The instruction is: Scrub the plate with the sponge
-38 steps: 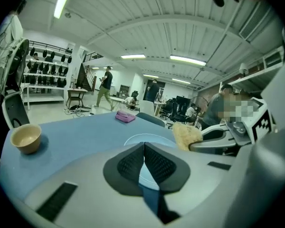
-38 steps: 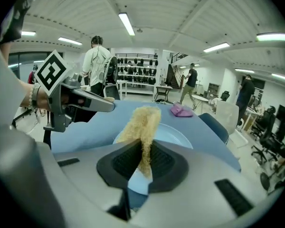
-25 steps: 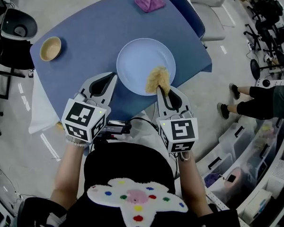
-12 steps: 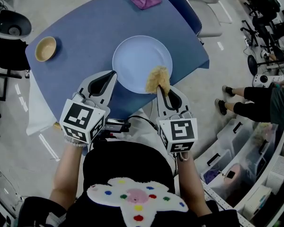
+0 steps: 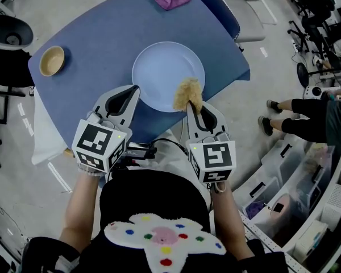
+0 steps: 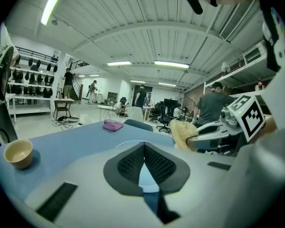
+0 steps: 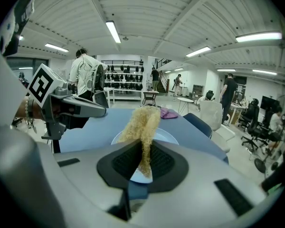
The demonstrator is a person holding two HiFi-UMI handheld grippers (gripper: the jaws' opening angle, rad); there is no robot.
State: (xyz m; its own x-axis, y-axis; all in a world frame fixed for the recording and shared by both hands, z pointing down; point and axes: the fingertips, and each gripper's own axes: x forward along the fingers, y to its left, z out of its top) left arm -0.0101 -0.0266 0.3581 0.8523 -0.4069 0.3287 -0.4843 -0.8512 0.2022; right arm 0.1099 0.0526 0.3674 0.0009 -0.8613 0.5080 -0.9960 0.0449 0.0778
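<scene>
1. Sponge sits pinched in the right gripper, whose jaws are squeezed onto it, over the near right edge of the plate.
2. The left gripper is closed tight with nothing in it, just beside the plate's near rim.
3. Nothing holds the plate, so a hard push could slide it across the table.
4. Rough rubbing could tug the sponge out of the jaws.

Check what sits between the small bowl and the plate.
Nothing. In the head view, the stretch between the bowl and the plate is bare blue table.
</scene>
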